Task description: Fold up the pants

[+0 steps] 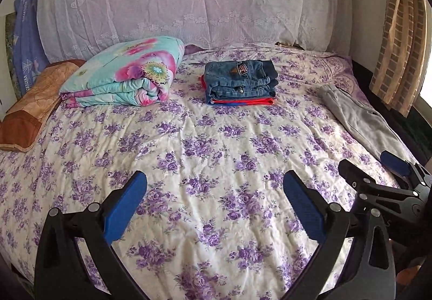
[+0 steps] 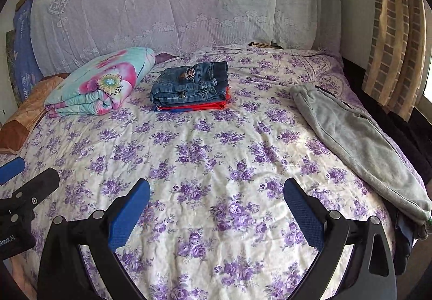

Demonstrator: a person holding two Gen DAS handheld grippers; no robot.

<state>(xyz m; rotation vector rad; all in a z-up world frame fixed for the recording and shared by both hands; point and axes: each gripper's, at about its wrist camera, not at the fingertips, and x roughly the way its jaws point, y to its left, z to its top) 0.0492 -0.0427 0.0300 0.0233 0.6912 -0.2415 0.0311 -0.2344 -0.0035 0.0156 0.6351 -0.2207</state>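
Note:
Grey pants (image 2: 359, 143) lie stretched along the right edge of the bed, folded lengthwise; they also show in the left wrist view (image 1: 359, 116). A stack of folded jeans on red and blue garments (image 1: 239, 82) sits at the far middle of the bed, also in the right wrist view (image 2: 191, 86). My left gripper (image 1: 214, 201) is open and empty above the flowered sheet. My right gripper (image 2: 216, 204) is open and empty, left of the grey pants. The right gripper shows in the left wrist view (image 1: 378, 167), and the left gripper in the right wrist view (image 2: 27, 173).
A folded flowered quilt (image 1: 121, 76) and a brown pillow (image 1: 32, 108) lie at the far left. A lace-covered headboard (image 1: 183, 0) stands behind. A striped curtain (image 1: 399, 38) hangs at the right. The purple-flowered bed sheet (image 1: 205, 138) spreads across the middle.

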